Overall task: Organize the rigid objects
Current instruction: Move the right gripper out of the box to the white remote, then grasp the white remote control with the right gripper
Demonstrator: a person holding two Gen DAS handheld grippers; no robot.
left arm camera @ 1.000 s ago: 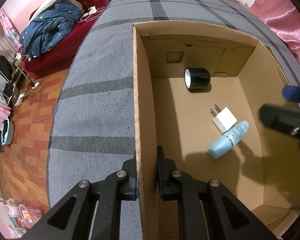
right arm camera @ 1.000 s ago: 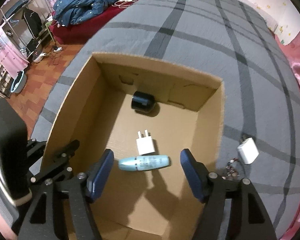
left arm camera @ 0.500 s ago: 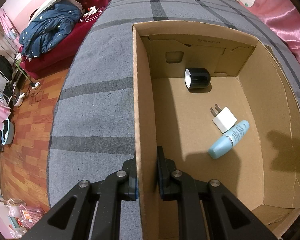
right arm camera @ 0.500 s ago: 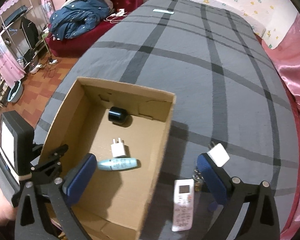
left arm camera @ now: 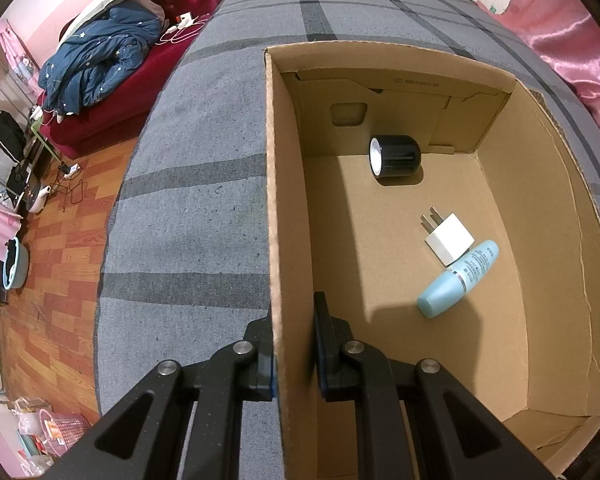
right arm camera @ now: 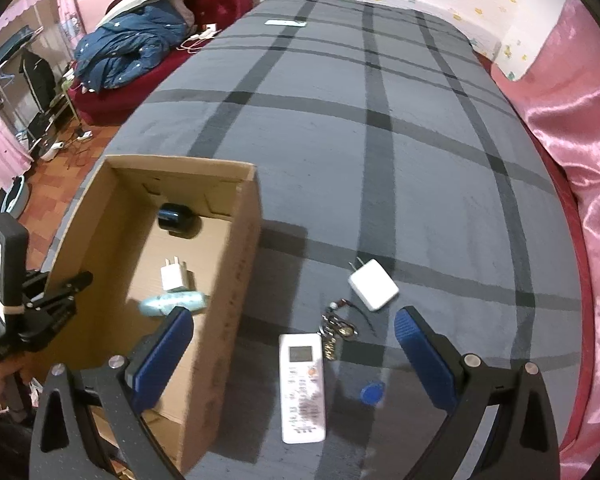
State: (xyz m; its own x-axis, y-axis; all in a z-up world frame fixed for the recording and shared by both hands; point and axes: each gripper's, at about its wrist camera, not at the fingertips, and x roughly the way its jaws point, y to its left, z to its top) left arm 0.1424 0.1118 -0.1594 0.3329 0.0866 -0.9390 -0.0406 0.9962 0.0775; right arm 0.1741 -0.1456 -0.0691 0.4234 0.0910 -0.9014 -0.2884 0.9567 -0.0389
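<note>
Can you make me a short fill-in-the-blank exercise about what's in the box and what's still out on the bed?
1. The left gripper is clamped on the wall of the cardboard ____.
2. Inside it, the light blue tube lies touching the white ____.
3. The white remote control lies on the gray plaid ____.
4. The right gripper hangs ____ above the remote.

Missing words: box; charger plug; bedspread; open

Print on the cardboard box (left arm camera: 420,82) and blue bottle (left arm camera: 458,279) is illegible.
</note>
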